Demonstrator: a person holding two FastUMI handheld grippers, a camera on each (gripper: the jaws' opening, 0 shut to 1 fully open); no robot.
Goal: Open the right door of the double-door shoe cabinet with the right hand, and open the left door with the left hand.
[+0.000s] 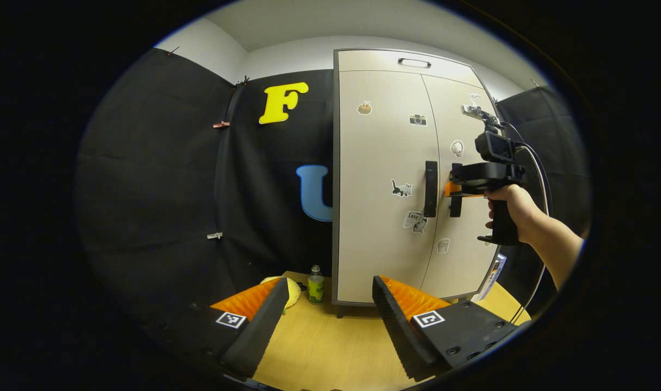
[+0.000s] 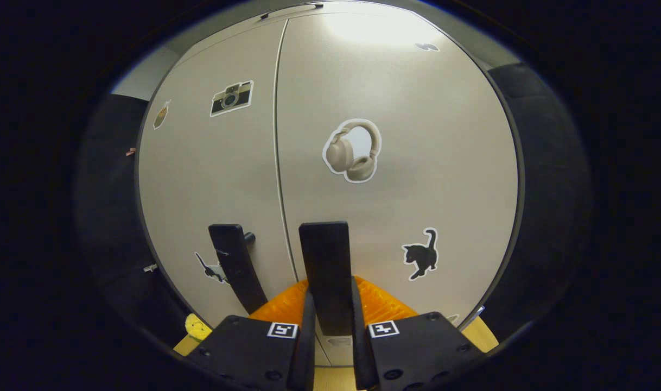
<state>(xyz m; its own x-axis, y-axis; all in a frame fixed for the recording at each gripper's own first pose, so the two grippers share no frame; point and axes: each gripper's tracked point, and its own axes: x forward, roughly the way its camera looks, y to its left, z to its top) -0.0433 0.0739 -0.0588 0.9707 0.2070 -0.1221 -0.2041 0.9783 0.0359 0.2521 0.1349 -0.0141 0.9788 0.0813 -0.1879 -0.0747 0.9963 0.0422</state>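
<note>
In the left gripper view the shoe cabinet [image 1: 395, 179] stands tall right of centre, both doors flush and shut; the left door [image 1: 382, 163] carries its dark vertical handle [image 1: 430, 188] near the middle seam, with stickers scattered around it, a cat [image 1: 401, 188] just left of the handle, a camera [image 1: 418, 119] above it; the right door [image 1: 461, 217] curves away toward the right edge of the frame. The right gripper [image 1: 454, 190] sits at centre right, held by a hand [image 1: 512, 209] coming in from the lower right, a cable looping behind it; its tip is at the right door handle [image 1: 456, 190], right beside the left one. At the bottom of this view the left gripper [image 1: 328, 296] hangs well back from the cabinet, its two fingers spread wide, holding nothing, over the wooden table [image 1: 330, 347]; a small green bottle [image 1: 316, 284] and a yellow object [image 1: 290, 290] sit at the cabinet's lower left corner.

Over to the right gripper view: up close now, the right door [image 2: 395, 163] fills the centre and right, a headphones sticker [image 2: 353, 150] in the middle, a black cat sticker [image 2: 420, 254] at lower right; the right door handle [image 2: 328, 271] runs down the lower centre straight between the right gripper's [image 2: 330, 320] fingers, which are clenched on it from both sides; the left door handle [image 2: 237, 266] stands free just to the left, across the seam.
</note>
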